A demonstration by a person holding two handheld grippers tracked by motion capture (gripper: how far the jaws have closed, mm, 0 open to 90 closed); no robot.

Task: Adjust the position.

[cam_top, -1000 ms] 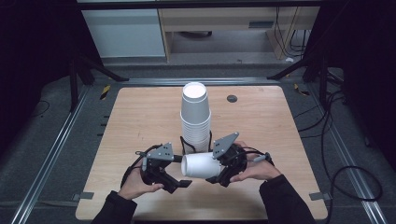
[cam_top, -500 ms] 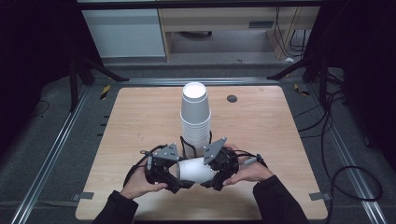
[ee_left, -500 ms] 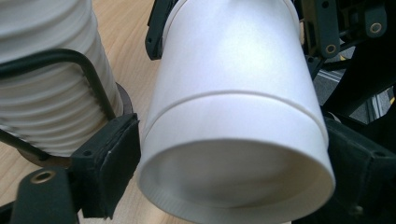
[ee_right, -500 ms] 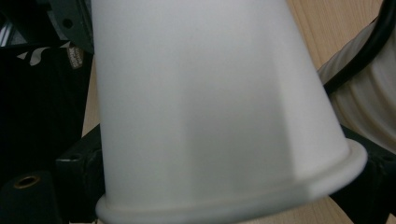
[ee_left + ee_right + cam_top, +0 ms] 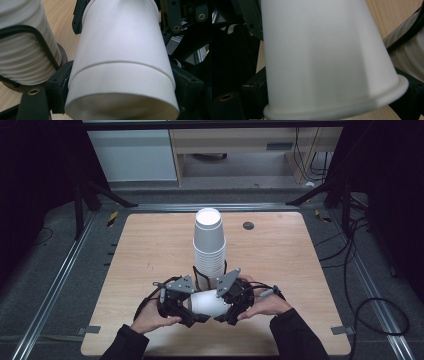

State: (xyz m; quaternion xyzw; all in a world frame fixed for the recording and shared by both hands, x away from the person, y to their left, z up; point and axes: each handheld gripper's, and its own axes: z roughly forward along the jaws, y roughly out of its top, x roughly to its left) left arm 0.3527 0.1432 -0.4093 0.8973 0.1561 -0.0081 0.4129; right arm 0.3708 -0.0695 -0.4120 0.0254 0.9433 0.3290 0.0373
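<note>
i have one white paper cup (image 5: 209, 303) lying on its side between my two grippers, low over the near edge of the table (image 5: 300, 270), just in front of the tall stack (image 5: 210, 245) of like cups that stands upside down behind it. the left gripper (image 5: 186, 309) has it from the left and the right gripper (image 5: 227, 306) from the right, and the cup spans the gap from one to the other. in the left gripper view the cup (image 5: 120, 65) sits between my two jaws with a black jaw pressed against each side of its wall, so i read those jaws as clamped on it; a faint seam line runs round the wall there, which makes me think this may be two cups nested, though i cannot be sure. in the right gripper view the rolled rim (image 5: 337, 110) lies nearest the camera and the wall runs away beyond the jaws, with a jaw at each side, so i take that pair as clamped on it too. i judge the cup very light, thin and easy to crush, with a smooth wall that could slide if i squeeze softly and buckle if i squeeze hard. the rim and the base ring are the stiff parts, so i would keep each hold near an end, not mid wall.
</note>
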